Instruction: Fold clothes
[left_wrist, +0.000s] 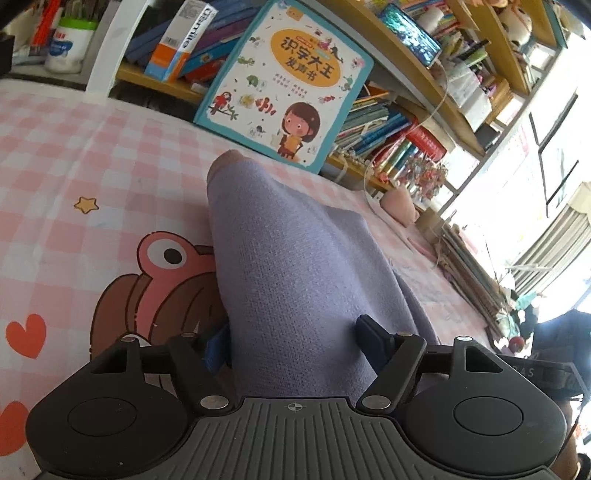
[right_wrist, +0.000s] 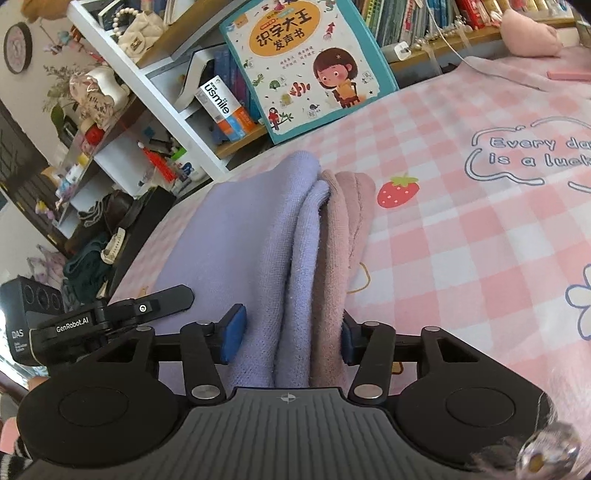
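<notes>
The lavender garment (left_wrist: 295, 266) drapes right over the left gripper (left_wrist: 295, 343), so its left blue pad (left_wrist: 218, 347) mostly vanishes under cloth. In the right wrist view the bedsheet slogan (right_wrist: 532, 151) gets chopped off at 3 o'clock, and something shiny (right_wrist: 546, 454) at 5 o'clock is pure blur.

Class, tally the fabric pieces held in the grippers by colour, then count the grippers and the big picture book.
Lavender cloth: 1
Dusty pink cloth: 1
Grippers: 2, left gripper, right gripper
Picture book: 1
Total: 5
</notes>
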